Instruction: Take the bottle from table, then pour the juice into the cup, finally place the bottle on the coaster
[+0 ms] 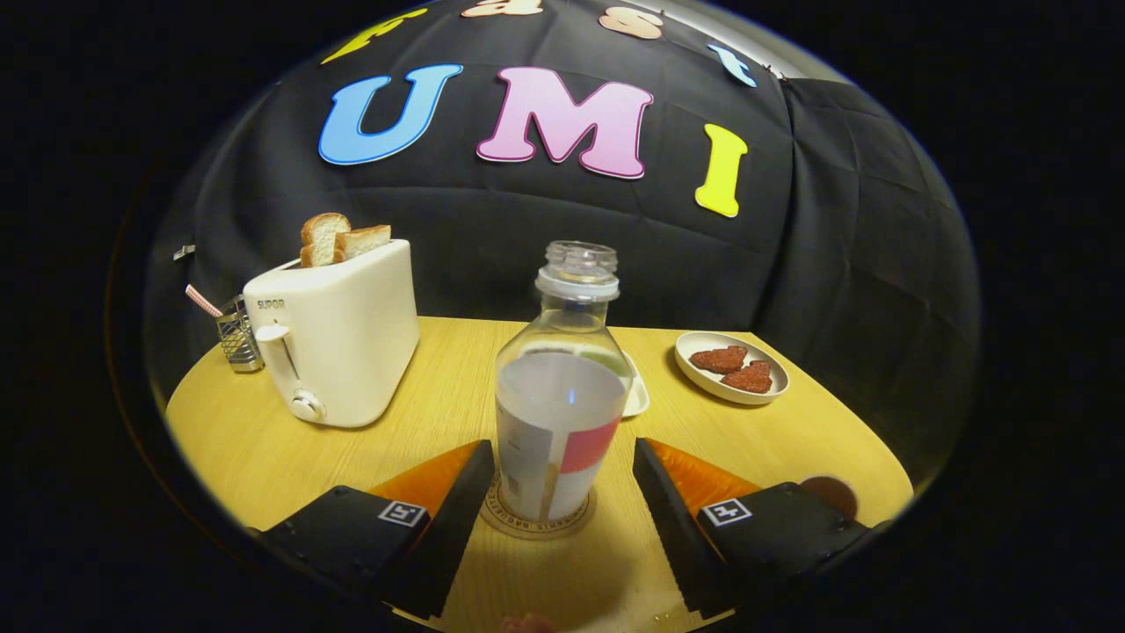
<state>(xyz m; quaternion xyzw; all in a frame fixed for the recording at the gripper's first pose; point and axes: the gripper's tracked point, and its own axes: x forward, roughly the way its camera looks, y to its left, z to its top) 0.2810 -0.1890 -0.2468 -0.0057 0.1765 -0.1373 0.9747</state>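
Note:
A clear, uncapped bottle with a white and red label stands upright on a round coaster on the wooden table. My gripper is open, one finger on each side of the bottle's base, with a visible gap on both sides. The bottle looks empty of juice above the label. Just beyond the right finger sits a cup with dark liquid, partly hidden by the gripper body.
A white toaster with bread slices stands beyond the left finger. A small metal holder with a straw is further left. A white plate with reddish-brown pieces lies far right. A white dish peeks from behind the bottle.

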